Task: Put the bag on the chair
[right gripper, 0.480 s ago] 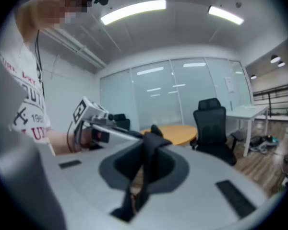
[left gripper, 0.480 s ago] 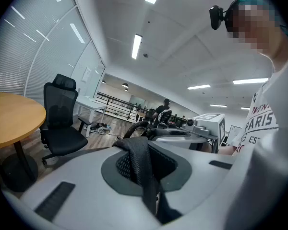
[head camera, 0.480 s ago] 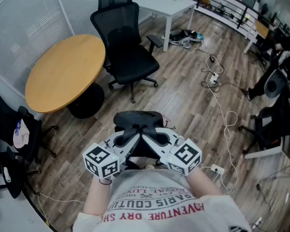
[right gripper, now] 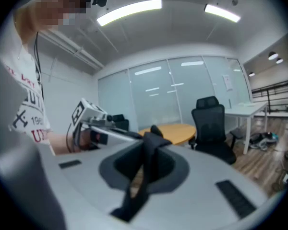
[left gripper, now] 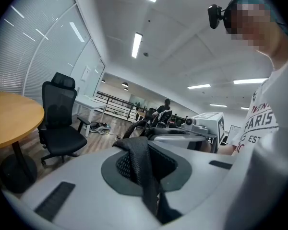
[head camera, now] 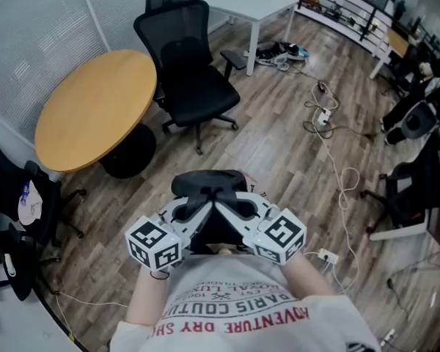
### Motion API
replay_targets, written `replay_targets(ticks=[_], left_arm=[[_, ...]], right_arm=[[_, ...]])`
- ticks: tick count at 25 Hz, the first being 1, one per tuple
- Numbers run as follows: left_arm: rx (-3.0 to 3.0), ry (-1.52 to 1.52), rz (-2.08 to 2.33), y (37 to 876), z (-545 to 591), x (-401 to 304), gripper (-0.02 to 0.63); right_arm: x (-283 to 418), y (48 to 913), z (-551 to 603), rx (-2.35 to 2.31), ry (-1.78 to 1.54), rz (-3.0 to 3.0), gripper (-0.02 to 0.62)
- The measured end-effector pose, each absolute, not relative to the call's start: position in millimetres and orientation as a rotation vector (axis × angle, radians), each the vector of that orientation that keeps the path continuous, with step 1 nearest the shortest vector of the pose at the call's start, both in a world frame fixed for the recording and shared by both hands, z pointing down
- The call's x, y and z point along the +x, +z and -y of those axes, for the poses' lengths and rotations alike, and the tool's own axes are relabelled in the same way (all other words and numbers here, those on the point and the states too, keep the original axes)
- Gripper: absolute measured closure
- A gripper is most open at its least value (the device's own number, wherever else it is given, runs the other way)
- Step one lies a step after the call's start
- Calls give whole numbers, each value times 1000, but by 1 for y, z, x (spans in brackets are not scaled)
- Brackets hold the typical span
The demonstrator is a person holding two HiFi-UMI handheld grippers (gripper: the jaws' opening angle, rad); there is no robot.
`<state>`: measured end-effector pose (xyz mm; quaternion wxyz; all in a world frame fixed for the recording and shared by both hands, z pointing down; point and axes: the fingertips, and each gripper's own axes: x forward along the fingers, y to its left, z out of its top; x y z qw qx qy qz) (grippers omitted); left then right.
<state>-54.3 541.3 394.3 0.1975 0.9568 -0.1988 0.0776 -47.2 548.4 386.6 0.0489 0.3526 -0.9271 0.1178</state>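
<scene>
A black bag point(head camera: 208, 184) hangs in front of the person's body over the wooden floor. My left gripper point(head camera: 203, 213) is shut on one black strap point(left gripper: 143, 167) of it. My right gripper point(head camera: 233, 211) is shut on the other strap point(right gripper: 147, 166). The two grippers meet tip to tip above the bag. The black office chair point(head camera: 194, 86) stands a step ahead, its seat bare and facing me. The same chair point(left gripper: 60, 129) is at the left in the left gripper view, and the chair point(right gripper: 212, 128) is to the right in the right gripper view.
A round wooden table point(head camera: 95, 110) stands left of the chair, a white desk point(head camera: 251, 6) behind it. Cables and power strips point(head camera: 327, 122) run over the floor at right. Another black chair point(head camera: 16, 218) is at the far left, with dark chairs and gear point(head camera: 412, 185) at the right edge.
The chair and the table sit slightly further left in the head view. Both grippers keep the same grip on the straps.
</scene>
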Motion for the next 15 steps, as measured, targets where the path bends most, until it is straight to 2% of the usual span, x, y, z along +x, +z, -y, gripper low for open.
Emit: replay_targets(ticks=[15], left_arm=[[2706, 217, 540, 400, -491, -51, 561]], right_arm=[[-43, 392, -498, 1111, 462, 2823, 549]])
